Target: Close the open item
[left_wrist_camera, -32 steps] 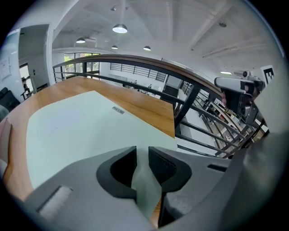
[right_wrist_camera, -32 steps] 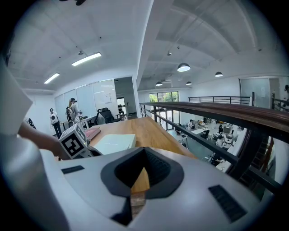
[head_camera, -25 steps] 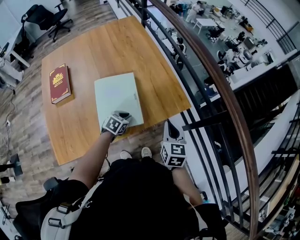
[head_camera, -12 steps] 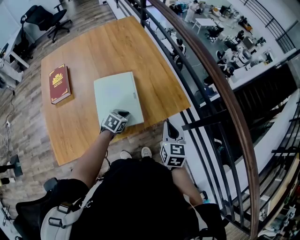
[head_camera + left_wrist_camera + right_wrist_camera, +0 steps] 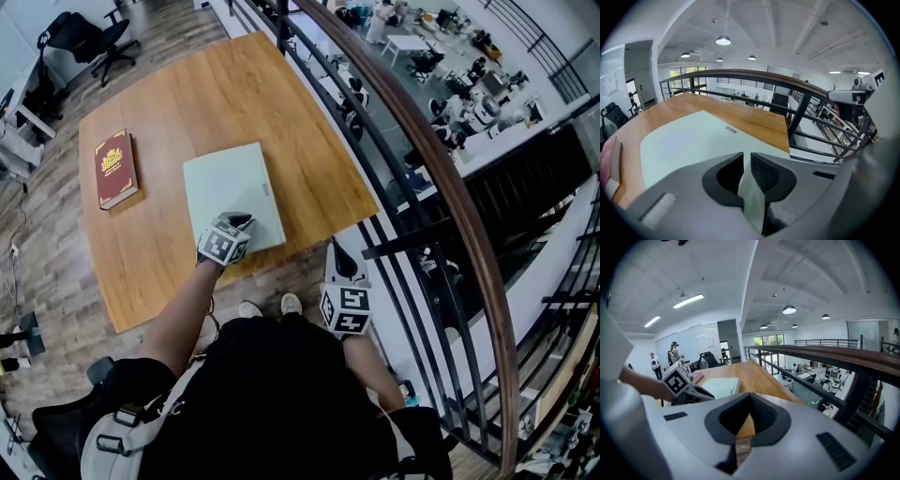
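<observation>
A pale green laptop [image 5: 230, 192] lies flat on the wooden table [image 5: 234, 94] with its lid down. My left gripper [image 5: 240, 223] rests at the laptop's near right corner, tips over the lid. In the left gripper view the lid [image 5: 689, 140] stretches ahead, and the left gripper [image 5: 746, 157] has its jaws drawn together to a thin slit; only the lid shows through the slit and nothing is pinched. From the right gripper view the laptop [image 5: 719, 386] looks closed, with the left gripper [image 5: 705, 394] at its edge. My right gripper [image 5: 339, 253] hangs off the table's near right side, shut and empty [image 5: 749, 399].
A dark red book [image 5: 116, 167] lies on the table's left part. A curved railing with a wooden handrail [image 5: 422, 141] runs along the table's right side, with a drop to a lower floor beyond. An office chair [image 5: 89, 33] stands at the far left.
Almost nothing differs: the left gripper stays at the laptop's near corner, shifted slightly left. The right gripper has not moved.
</observation>
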`<move>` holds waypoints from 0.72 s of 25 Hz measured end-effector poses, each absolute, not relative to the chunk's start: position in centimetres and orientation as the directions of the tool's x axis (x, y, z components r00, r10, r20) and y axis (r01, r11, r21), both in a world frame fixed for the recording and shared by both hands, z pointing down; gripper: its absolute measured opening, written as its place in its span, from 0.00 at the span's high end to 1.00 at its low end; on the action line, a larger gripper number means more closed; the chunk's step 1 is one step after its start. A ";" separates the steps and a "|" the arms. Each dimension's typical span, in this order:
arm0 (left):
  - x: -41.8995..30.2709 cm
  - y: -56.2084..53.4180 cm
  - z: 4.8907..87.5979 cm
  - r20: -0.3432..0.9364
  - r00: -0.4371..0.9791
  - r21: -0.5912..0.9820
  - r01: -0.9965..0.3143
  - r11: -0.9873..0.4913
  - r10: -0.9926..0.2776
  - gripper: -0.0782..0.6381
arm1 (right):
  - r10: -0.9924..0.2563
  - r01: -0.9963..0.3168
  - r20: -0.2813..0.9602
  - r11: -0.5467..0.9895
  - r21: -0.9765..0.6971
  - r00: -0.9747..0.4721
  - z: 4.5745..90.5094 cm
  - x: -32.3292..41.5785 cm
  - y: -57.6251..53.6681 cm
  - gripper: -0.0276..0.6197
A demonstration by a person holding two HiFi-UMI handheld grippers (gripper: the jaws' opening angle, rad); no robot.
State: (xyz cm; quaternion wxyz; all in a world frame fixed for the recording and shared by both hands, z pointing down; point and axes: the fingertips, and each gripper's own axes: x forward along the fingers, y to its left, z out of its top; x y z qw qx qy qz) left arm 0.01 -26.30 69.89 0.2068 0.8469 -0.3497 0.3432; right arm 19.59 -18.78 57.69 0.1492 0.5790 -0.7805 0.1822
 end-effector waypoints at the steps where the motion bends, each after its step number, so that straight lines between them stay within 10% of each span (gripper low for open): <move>1: 0.1 -26.4 69.3 0.712 0.525 0.098 -0.732 -0.674 -0.466 0.85 | -0.850 -0.958 0.443 0.263 -0.113 -0.286 57.7 19.6 -18.8 0.96; 18: -3.9 -23.2 50.2 0.188 0.442 -0.024 -0.891 -0.454 -0.877 0.89 | -0.875 -0.910 0.254 0.406 -0.081 -0.412 52.0 13.8 -22.7 0.96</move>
